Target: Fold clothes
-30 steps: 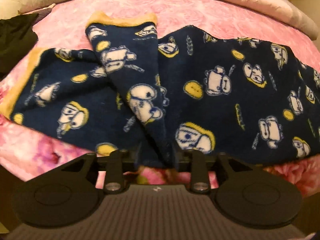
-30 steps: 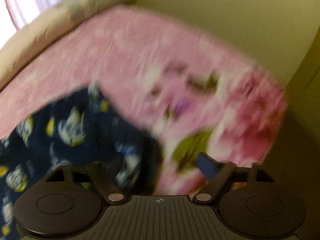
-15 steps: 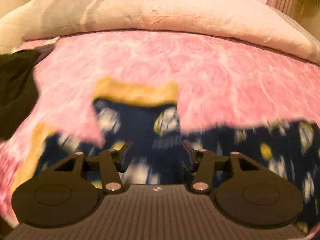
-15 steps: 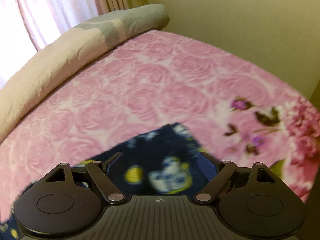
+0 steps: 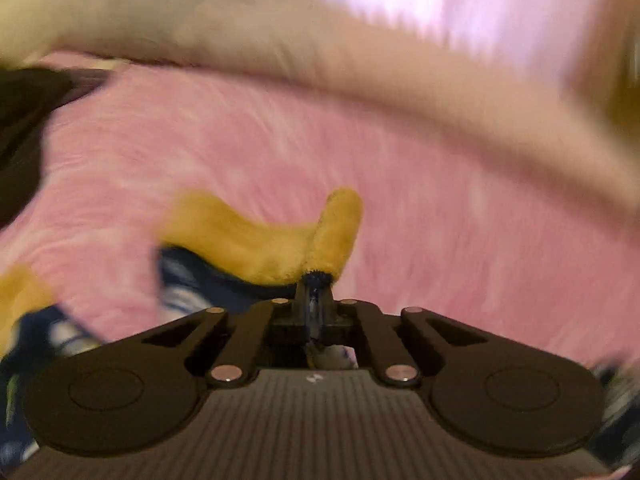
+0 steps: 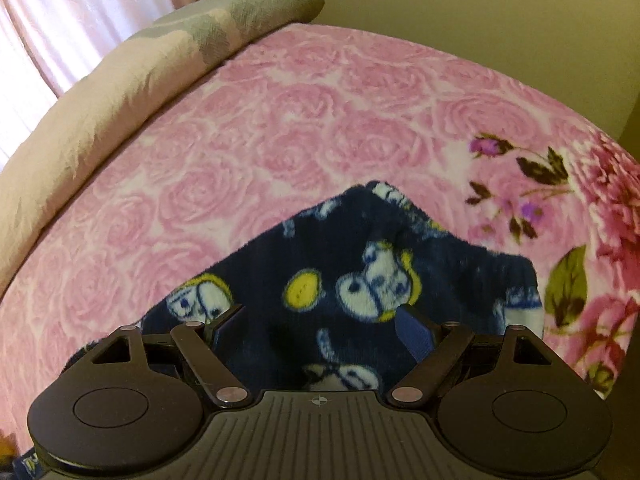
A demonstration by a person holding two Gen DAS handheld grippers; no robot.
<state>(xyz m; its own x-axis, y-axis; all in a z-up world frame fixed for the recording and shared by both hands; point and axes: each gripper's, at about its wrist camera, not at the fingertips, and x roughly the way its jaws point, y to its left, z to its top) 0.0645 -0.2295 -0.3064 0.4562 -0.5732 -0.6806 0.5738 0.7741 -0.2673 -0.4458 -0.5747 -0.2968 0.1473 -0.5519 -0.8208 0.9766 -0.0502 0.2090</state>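
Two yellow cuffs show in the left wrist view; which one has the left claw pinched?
The middle yellow cuff, right at the left claw, whose fingers are shut on its bunched navy edge. The other cuff lies at the picture's left edge, untouched.

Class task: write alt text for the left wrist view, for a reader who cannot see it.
The left claw is shut on the yellow cuff of navy patterned fleece pyjamas, above a pink bedspread. The picture is motion-blurred; a beige quilt lies behind.

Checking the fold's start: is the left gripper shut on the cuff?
Shut. The left gripper has its jaws pinched together on the yellow cuff, which bunches up right at the tips.
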